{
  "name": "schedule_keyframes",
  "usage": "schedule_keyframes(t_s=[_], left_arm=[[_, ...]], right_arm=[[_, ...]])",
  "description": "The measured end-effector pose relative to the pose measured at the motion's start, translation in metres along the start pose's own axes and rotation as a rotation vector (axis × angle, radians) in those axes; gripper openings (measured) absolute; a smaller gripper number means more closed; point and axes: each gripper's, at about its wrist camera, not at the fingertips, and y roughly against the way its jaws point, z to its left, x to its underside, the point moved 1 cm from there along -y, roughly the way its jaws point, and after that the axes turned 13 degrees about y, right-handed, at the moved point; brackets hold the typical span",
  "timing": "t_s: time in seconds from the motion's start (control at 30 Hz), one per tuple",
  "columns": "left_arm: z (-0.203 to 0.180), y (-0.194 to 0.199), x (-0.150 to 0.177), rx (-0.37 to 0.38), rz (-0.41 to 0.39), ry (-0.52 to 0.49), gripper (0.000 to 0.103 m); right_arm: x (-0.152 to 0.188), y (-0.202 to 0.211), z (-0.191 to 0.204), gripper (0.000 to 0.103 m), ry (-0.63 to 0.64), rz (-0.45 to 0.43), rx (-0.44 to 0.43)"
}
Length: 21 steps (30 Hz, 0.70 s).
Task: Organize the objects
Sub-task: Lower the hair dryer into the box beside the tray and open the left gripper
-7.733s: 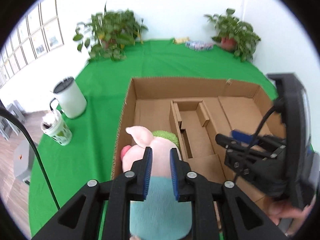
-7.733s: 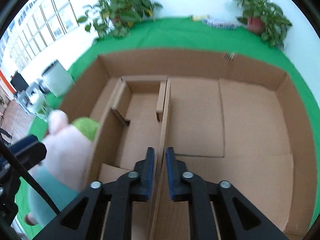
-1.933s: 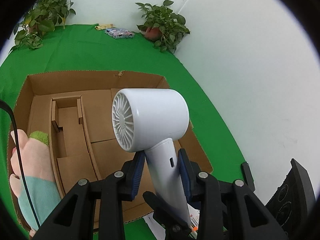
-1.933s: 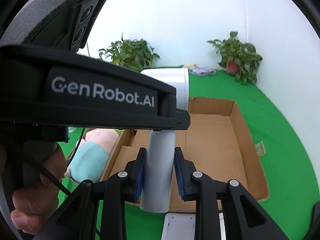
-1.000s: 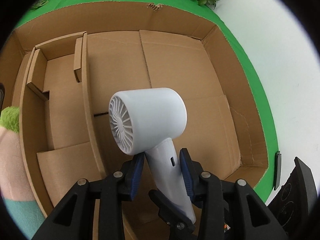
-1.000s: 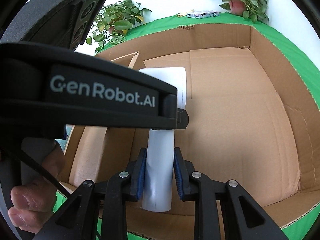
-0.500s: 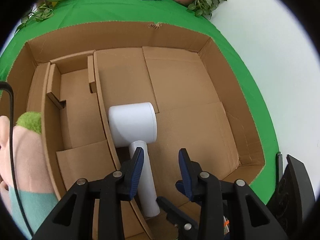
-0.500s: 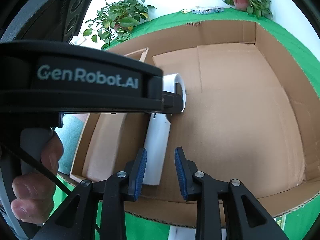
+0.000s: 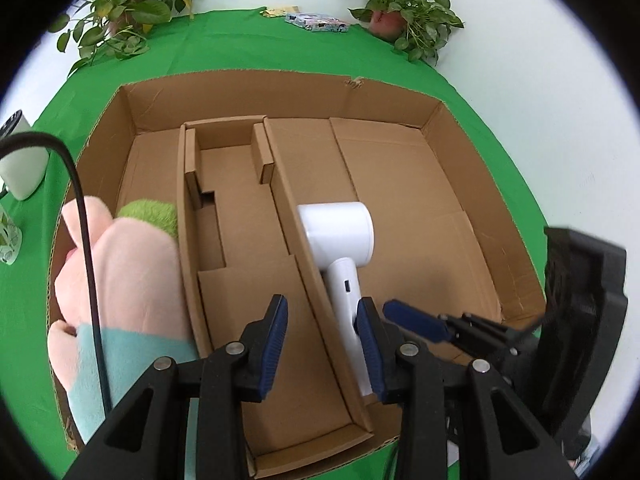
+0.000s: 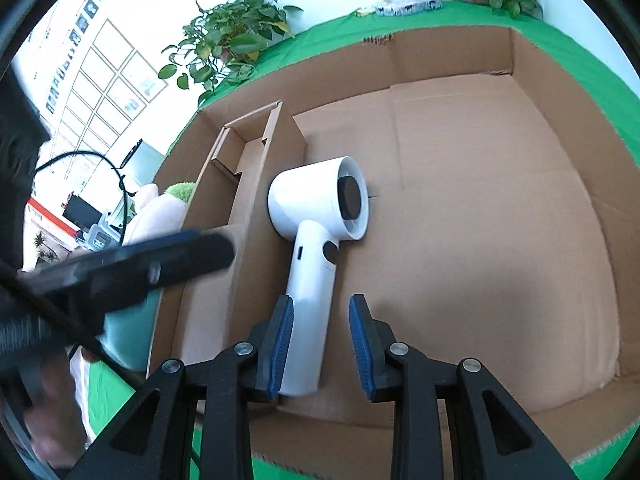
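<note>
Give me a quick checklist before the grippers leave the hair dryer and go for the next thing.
1. Hair dryer lying on the floor of the cardboard box, large right section: ok.
2. Right gripper open, though one pad may touch the handle: cannot tell if clear.
3. Left gripper open, nothing between its pads: ok.
4. Dryer against the divider, not across it: ok.
5. Plush toy in the left section: ok.
6. Next thing to pack: cannot tell.
</note>
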Motion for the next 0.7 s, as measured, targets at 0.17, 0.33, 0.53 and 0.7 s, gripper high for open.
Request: schedule_keyframes(t_s=[0.17,0.33,0.53,0.7], left_arm=[[0.008,-0.004,0.005,-0.009,0.001,-0.002,0.035],[0.013,-0.009,0.009,-0.022,0.008,0.002,0.035],[0.015,-0.007,0.013,-0.031,0.004,-0.002,0.035],[0.013,-0.009,0.017,-0.065,0.005,-0.035,0.035]], right_arm=[[0.0,-0.01,0.006,0.023,0.039,0.021,-0.01],[0.0,-0.01,0.01,0.021,0.084,0.042,-0.025],[0.001,-0.027,0.009,0.03,0.077,0.111,-0.038],[0.006,-0.026,0.015,0.029,0.119,0.111,0.008]])
